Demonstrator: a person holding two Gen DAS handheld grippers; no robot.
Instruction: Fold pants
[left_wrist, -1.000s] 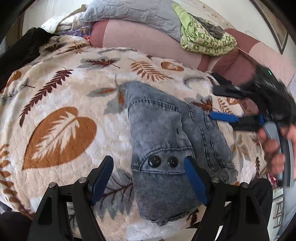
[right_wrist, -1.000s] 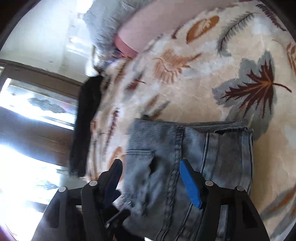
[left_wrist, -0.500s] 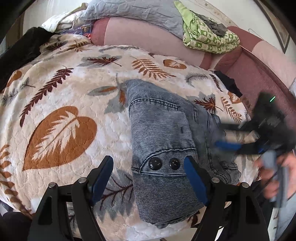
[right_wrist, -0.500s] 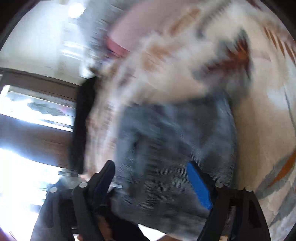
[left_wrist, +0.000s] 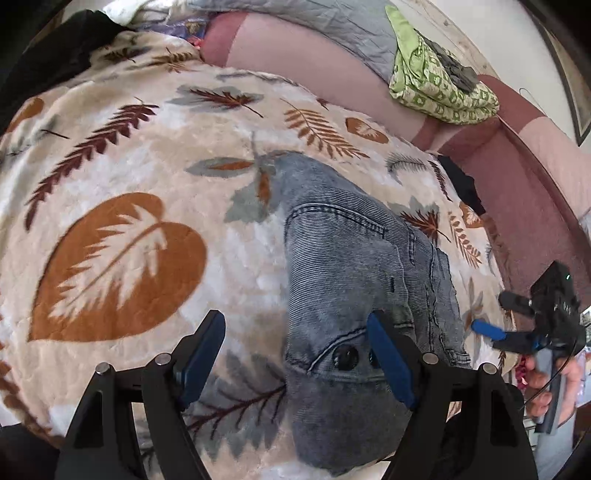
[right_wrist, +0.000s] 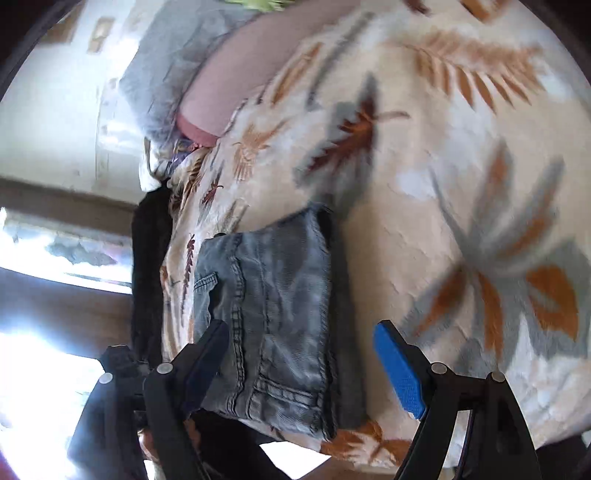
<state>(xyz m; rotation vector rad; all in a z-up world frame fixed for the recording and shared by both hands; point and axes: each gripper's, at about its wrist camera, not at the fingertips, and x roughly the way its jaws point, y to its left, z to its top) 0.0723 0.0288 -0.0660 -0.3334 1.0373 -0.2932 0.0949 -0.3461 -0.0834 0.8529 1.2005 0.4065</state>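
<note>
The folded grey-blue denim pants (left_wrist: 351, 288) lie on a leaf-patterned blanket (left_wrist: 118, 266), the two dark buttons toward me. My left gripper (left_wrist: 295, 356) hovers open over their near end, with one finger above the blanket and the other above the denim beside the buttons. At the right edge of the left wrist view a hand holds my right gripper (left_wrist: 496, 317) open, just off the pants' right side. In the right wrist view the pants (right_wrist: 273, 306) lie below the right gripper (right_wrist: 301, 343), which is open with nothing pinched.
A pink sofa back (left_wrist: 303, 62) runs behind the blanket, carrying a grey quilt (left_wrist: 343, 22) and a folded green patterned cloth (left_wrist: 439, 85). A black garment (left_wrist: 55, 48) lies at the far left corner. A bright window (right_wrist: 44, 251) fills the left of the right wrist view.
The right gripper has drawn back from over the pants toward their near right edge and rolled. The left gripper has edged a little closer and lower. The pants have not moved.
</note>
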